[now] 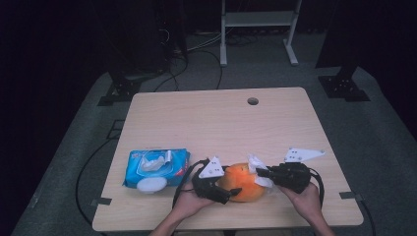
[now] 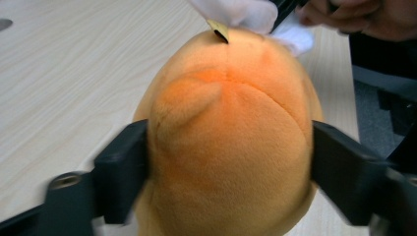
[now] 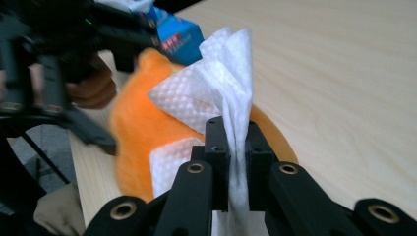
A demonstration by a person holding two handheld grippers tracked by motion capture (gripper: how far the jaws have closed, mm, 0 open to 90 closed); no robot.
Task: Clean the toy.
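An orange plush toy [image 1: 244,183] lies on the wooden table [image 1: 221,123] near its front edge. My left gripper [image 1: 231,181] comes at the toy from the left. In the left gripper view both black jaws touch the sides of the orange plush toy [image 2: 231,132], so my left gripper [image 2: 228,162] is shut on it. My right gripper [image 1: 260,173] is shut on a folded white wipe [image 1: 256,164] and holds it against the toy's right end. In the right gripper view the white wipe [image 3: 216,88] rises from the closed right gripper [image 3: 238,142] and rests on the plush toy [image 3: 137,132].
A blue pack of wet wipes [image 1: 156,167] with its flap open lies to the left of the toy, with a white round lid [image 1: 151,185] at its front. A cable hole [image 1: 253,101] sits near the table's far edge. A white stand [image 1: 258,19] is on the floor beyond.
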